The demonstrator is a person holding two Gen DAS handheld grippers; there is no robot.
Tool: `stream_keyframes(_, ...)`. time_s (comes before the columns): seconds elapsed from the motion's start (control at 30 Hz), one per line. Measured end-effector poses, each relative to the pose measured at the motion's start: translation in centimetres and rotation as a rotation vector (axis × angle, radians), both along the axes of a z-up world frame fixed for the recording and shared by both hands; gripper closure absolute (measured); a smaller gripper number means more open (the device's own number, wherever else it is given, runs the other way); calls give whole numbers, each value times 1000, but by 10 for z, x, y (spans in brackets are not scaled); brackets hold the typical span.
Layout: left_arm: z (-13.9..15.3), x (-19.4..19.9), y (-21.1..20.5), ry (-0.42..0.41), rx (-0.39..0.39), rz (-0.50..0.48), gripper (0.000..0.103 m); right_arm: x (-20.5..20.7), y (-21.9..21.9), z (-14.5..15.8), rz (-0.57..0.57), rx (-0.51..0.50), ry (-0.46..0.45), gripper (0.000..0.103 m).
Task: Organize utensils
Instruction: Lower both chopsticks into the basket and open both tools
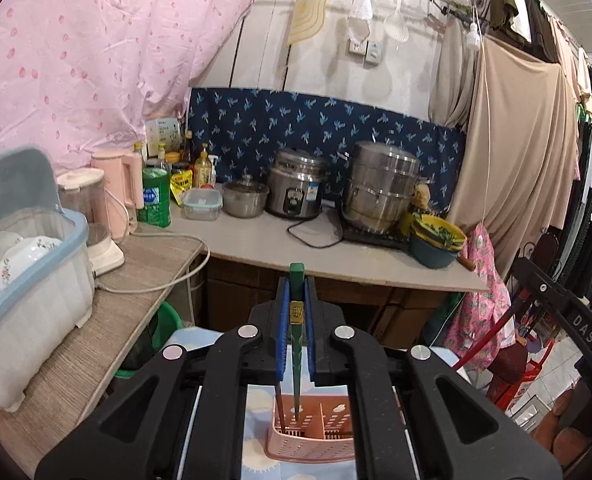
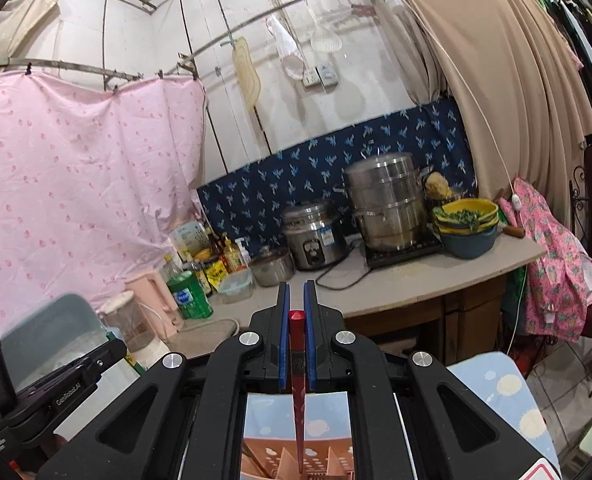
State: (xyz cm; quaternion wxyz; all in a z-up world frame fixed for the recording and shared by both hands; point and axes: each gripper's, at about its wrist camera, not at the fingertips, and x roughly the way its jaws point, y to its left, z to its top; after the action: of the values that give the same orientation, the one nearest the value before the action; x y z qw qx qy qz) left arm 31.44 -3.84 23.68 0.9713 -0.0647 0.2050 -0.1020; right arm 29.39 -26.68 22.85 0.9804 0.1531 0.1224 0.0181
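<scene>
Both claws clamped tight — the left gripper (image 1: 296, 300) pinching a green chopstick (image 1: 296, 344), the right gripper (image 2: 296, 304) a red chopstick (image 2: 297, 360), each hanging tip-down over the pink basket (image 1: 311, 436) on the cloud-print cloth. Best keep them upright and lower each straight into one compartment — slim, glossy, tapered sticks.

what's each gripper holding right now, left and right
left gripper: closed on a green chopstick, tip over the pink utensil basket
right gripper: closed on a red chopstick
</scene>
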Motion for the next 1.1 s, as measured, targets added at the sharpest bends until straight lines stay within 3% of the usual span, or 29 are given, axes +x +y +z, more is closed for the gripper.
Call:
stream_keyframes(0.2, -40, 18, -4, 92, 16, -5, 96, 19, 0, -48, 9, 7, 104, 96)
stream_keyframes(0.43, -66, 25, -5, 152, 24, -12, 96, 24, 2, -74, 24, -11, 163, 96)
stream_keyframes(0.53, -71, 23, -5, 169, 16, -16, 95, 19, 2, -76, 16, -21, 161, 93)
stream_keyframes(0.67, -73, 17, -3, 171, 17, -5, 84, 8, 0, -72, 10, -11, 151, 87)
stream_keyframes(0.93, -70, -7, 3, 165, 13, 0, 81, -27, 4, -59, 4, -46, 129, 77)
stream_keyframes(1.1, -69, -31, 9, 162, 15, 4, 80, -56, 9, -61, 8, -76, 140, 77)
